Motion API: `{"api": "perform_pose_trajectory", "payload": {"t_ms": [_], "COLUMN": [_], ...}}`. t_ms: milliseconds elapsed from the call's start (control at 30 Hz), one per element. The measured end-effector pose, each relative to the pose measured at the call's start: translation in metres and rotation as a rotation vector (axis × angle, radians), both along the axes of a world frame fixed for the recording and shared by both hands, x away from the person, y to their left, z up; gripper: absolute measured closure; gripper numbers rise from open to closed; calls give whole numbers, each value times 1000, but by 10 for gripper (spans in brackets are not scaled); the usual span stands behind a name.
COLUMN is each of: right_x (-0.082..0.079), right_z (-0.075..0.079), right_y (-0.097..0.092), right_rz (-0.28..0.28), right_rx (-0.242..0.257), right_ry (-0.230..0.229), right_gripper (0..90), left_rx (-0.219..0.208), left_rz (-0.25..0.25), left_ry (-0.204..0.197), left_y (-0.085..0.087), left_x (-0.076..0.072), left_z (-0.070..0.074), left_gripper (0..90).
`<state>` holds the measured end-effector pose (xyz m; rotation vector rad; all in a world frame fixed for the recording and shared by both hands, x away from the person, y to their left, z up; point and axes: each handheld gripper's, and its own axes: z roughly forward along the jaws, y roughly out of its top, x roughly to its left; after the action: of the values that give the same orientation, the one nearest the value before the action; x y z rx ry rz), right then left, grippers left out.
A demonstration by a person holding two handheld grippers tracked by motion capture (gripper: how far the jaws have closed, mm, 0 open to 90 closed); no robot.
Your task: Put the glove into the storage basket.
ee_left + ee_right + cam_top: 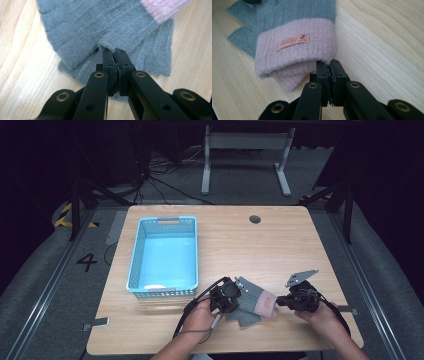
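Both grippers (115, 53) (329, 65) pinch thin knit edges of glove (255, 301); grip cd slip w/ any pull.

Gloves (252, 302): grey knit, ribbed, with pale pink cuff (294, 47); cuff label (293, 42) salmon-orange, script lettering. Basket (137, 251): light blue plastic, lattice-patterned walls. Table (260, 245): light wood grain, pale beige. Left gripper (115, 53) and right gripper (330, 65): black jaws, brass-coloured rivets. Floor (240, 185): dark grey carpet.
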<state>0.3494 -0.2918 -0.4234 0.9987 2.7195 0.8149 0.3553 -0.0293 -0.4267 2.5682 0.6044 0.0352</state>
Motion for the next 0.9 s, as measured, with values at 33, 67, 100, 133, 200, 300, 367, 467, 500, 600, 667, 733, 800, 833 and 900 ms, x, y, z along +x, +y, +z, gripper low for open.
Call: {"api": "perform_pose_trajectory", "payload": {"t_ms": [33, 67, 100, 133, 200, 300, 367, 467, 500, 600, 667, 733, 800, 833, 900], "right_x": [0, 1, 1, 1, 0, -2, -2, -2, -1, 0, 2, 3, 4, 5, 6], "right_z": [1, 2, 2, 4, 7, 14, 18, 22, 23, 25, 25, 24, 24, 23, 22], "right_y": [-1, -2, -2, -2, -2, -4, -4, -4, -3, -1, 1, 3, 5, 6, 8], "right_rz": [-2, -4, -5, -8, -14, -15, -18, -14, -14, -5, 6, 13, 22, 27, 28], "right_rx": [5, 11, 14, 15, 21, 37, 50, 61, 64, 70, 71, 69, 66, 64, 62], "right_ry": [-5, -4, -6, -11, -24, -58, -71, -91, -95, -103, -100, -100, -99, -96, -93], "right_gripper": [879, 881, 882, 883, 885, 886, 887, 887, 887, 887, 887, 887, 887, 887, 887], "left_rx": [-7, -11, -18, -19, -27, -44, -55, -73, -73, -65, -47, -32, -31, -31, -29], "left_rz": [-2, -6, -7, -13, -17, -21, -23, -26, -26, -47, -55, -64, -72, -73, -82], "left_ry": [-6, -12, -15, -23, -39, -59, -71, -83, -83, -76, -78, -64, -58, -53, -45], "left_y": [0, 0, 0, 1, 1, 3, 5, 8, 8, 8, 6, 5, 3, 2, 1], "left_x": [-1, -2, -4, -4, -7, -13, -17, -25, -25, -34, -38, -41, -43, -44, -45], "left_z": [2, 4, 6, 8, 13, 20, 26, 33, 33, 36, 35, 35, 34, 33, 33], "left_gripper": [880, 881, 882, 884, 886, 887, 888, 888, 887, 887, 887, 887, 887, 887, 887]}}
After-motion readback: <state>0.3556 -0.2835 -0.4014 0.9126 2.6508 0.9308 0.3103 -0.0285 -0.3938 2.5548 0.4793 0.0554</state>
